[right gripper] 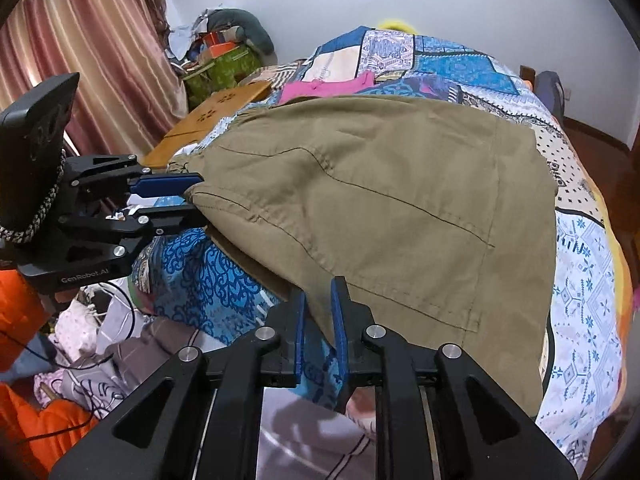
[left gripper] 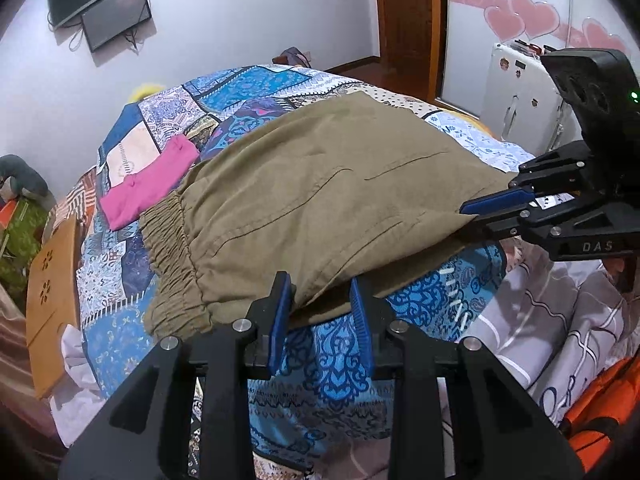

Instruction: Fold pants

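Olive-khaki pants (left gripper: 320, 200) lie spread over a patchwork bedspread, with the elastic waistband (left gripper: 172, 256) at the left in the left wrist view. My left gripper (left gripper: 322, 292) is part closed, its blue pads either side of the near edge of the pants. In the right wrist view the left gripper (right gripper: 196, 196) shows at the left with fabric between its pads. My right gripper (right gripper: 320, 296) is shut on the near edge of the pants (right gripper: 400, 200). The left wrist view shows the right gripper (left gripper: 466, 220) at the right, pinching the fabric edge.
A folded pink garment (left gripper: 152, 184) lies on the bedspread (left gripper: 120, 344) beyond the waistband. A wooden lap tray (left gripper: 52, 292) rests at the bed's left side. Loose bedding and orange fabric (right gripper: 36, 420) lie below the bed edge. Curtains (right gripper: 88, 48) hang at the left.
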Motion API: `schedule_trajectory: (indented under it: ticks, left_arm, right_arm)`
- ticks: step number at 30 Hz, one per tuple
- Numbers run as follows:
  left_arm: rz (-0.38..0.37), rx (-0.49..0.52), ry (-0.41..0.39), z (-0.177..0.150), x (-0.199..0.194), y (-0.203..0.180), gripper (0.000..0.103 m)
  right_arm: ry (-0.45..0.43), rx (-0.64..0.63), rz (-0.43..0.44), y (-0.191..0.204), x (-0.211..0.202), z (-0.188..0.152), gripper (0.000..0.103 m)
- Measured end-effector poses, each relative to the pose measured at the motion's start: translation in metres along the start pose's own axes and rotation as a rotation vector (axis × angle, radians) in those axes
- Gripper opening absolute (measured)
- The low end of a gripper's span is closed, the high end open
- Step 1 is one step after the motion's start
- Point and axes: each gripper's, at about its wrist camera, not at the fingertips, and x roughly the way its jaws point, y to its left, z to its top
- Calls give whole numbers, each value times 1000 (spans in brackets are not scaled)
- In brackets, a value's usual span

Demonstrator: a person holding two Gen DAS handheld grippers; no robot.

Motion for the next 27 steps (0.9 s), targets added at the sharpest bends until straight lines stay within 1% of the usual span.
schedule_trajectory:
  ticks: [2, 3, 7, 9, 10, 12, 14, 16, 19, 22, 24, 27]
  left_arm:
    - [-7, -9, -5, -1, -6, 3, 30]
    - [-16, -18, -12, 0, -11, 5, 30]
    - [-47, -49, -54, 5, -29, 11, 36]
    - [-58, -70, -76, 11, -34, 15, 38]
    - [-67, -81, -86, 14, -36, 16, 39]
    - [-61, -96, -94, 22, -34, 19, 43]
    - [-48, -116, -85, 30, -25, 22, 44]
    - [-62, -143, -60, 37, -12, 25, 44]
    - [-56, -171, -22, 40, 6, 30, 44]
    - [-37, -193, 31, 31, 25, 34, 44]
    - [-24, -193, 60, 17, 34, 38, 44]
    - [-36, -192, 47, 2, 32, 41, 44]
  right_arm:
    - [5, 6, 3, -1, -5, 1, 21]
    - [-2, 7, 3, -1, -9, 1, 21]
    - [-42, 28, 14, -3, -24, 6, 23]
    - [-60, 37, 25, -3, -29, 12, 27]
    - [-74, 41, 35, -3, -31, 16, 27]
    - [-92, 41, 30, -3, -31, 22, 28]
    - [-97, 31, 20, -2, -28, 29, 28]
    - [-97, 25, 14, -2, -21, 34, 29]
    - [-64, 44, 12, -7, -3, 36, 29]
    - [9, 69, -3, -15, 19, 27, 29]
    - [10, 84, 3, -21, 20, 17, 29]
    - [5, 99, 1, -30, 11, 7, 29]
